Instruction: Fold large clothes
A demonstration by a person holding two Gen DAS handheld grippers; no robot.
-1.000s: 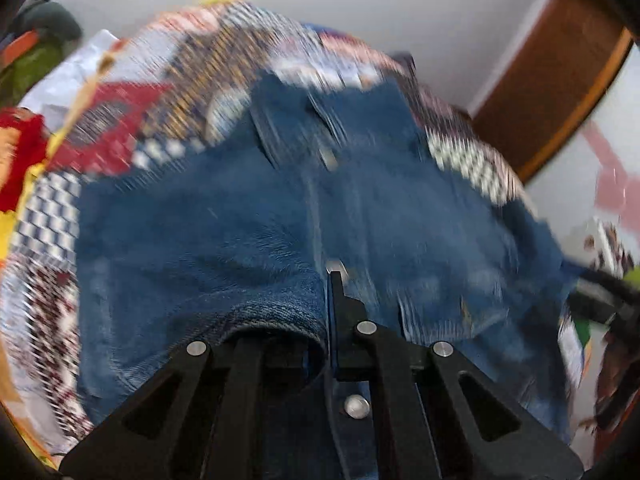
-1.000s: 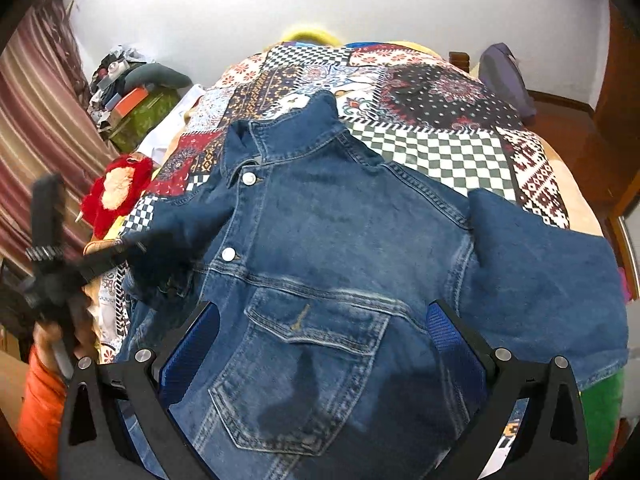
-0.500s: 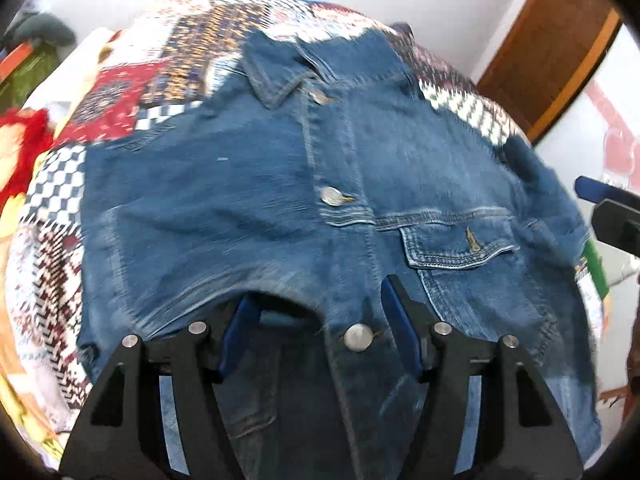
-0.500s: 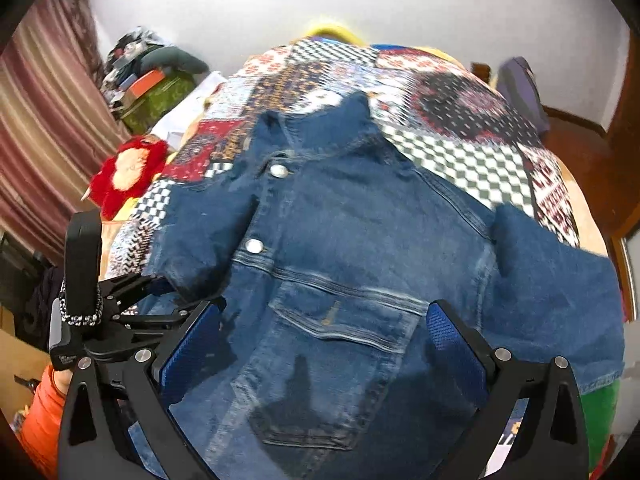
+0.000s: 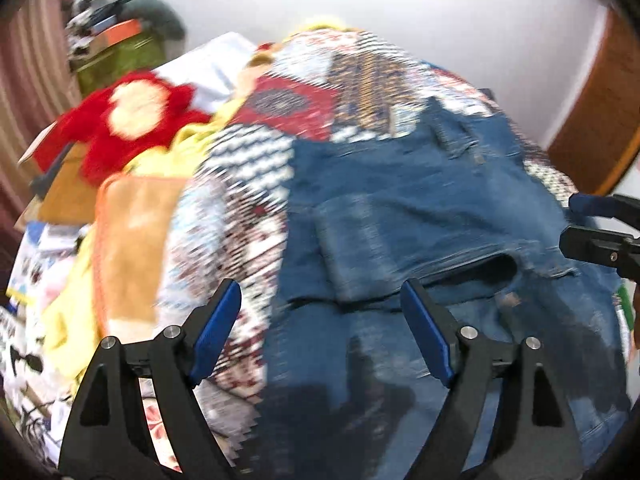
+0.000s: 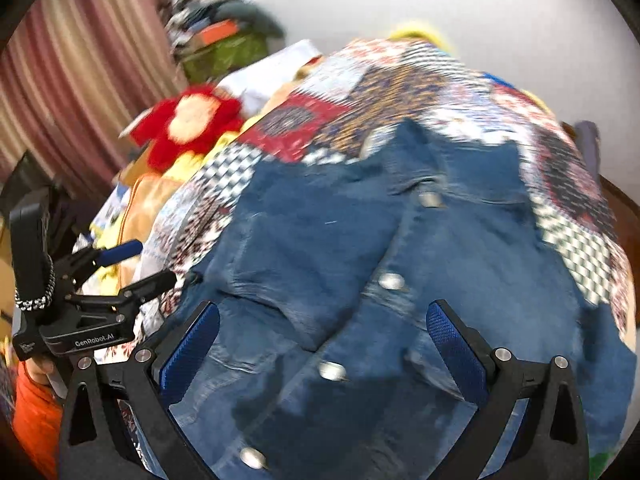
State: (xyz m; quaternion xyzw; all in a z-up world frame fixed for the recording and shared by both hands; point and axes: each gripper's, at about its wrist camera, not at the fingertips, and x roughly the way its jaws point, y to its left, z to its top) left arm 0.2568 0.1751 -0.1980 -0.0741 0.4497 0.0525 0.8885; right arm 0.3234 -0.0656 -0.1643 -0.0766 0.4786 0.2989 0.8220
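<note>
Bed w/ patchwork quilt (image 6: 360,92) fills most of both views; both frames motion-blurred. Striped curtain (image 6: 80,72) hangs at far left, best seen in right wrist view; left wrist view catches only its edge. White wall behind the bed, dark fixture at top of it, detail unreadable. Wooden door (image 5: 600,120) at right shows in left wrist view only.

Denim jacket (image 6: 400,260) lies front-up on the quilt, collar toward the wall, one sleeve folded across the front panel. Right wrist view shows the button row (image 6: 390,281) down the placket; left wrist view shows the sleeve cuff opening instead, buttons lost in blur.

Clutter along the bed's left edge: pile of clothes and boxes (image 6: 224,36) by the curtain, red plush toy (image 6: 188,124) just beside the quilt, orange cloth (image 5: 132,240) and yellow cloth below it, printed papers at the near left corner. None of it lies on the jacket.

Left gripper (image 5: 320,316): jaws spreading apart, nothing pinched; it hangs over the jacket's left edge and bare quilt. Right gripper (image 6: 322,336): jaws spread wide above the jacket front, pads not pressing on cloth.

Right wrist view also shows the left gripper from the side at lower left, w/ an orange sleeve (image 6: 32,412) under it
</note>
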